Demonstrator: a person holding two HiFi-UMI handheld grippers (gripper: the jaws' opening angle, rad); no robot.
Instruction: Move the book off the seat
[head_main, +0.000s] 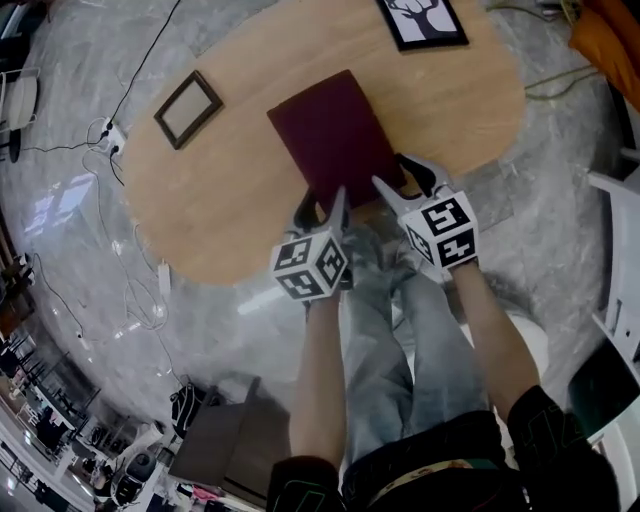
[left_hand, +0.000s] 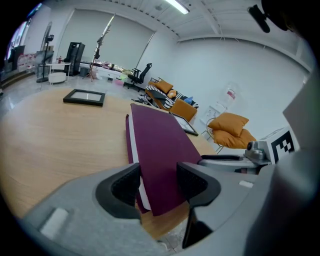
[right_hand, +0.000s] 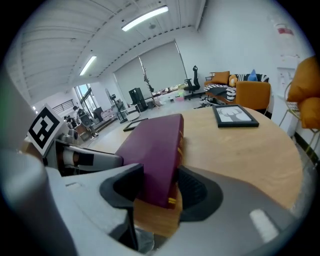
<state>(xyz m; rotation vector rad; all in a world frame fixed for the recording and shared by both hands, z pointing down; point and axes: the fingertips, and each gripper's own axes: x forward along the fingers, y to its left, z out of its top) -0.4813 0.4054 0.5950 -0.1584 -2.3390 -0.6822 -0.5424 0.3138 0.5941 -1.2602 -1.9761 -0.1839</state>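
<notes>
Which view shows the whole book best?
The head view: from above, the book shows nearly whole over the table, only its near edge covered. The left gripper view and right gripper view each show just a near corner between the jaws, foreshortened.

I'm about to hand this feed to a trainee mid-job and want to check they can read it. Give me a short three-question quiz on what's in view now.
1. True or false: the maroon book is resting on a seat.
2. How many picture frames lie on the wooden table? A one, B two, C four.
3. Fill in: the left claw and the right claw each have the ____ between their jaws.

Key
1. False: it is at the near edge of the wooden table.
2. B
3. maroon book
</notes>
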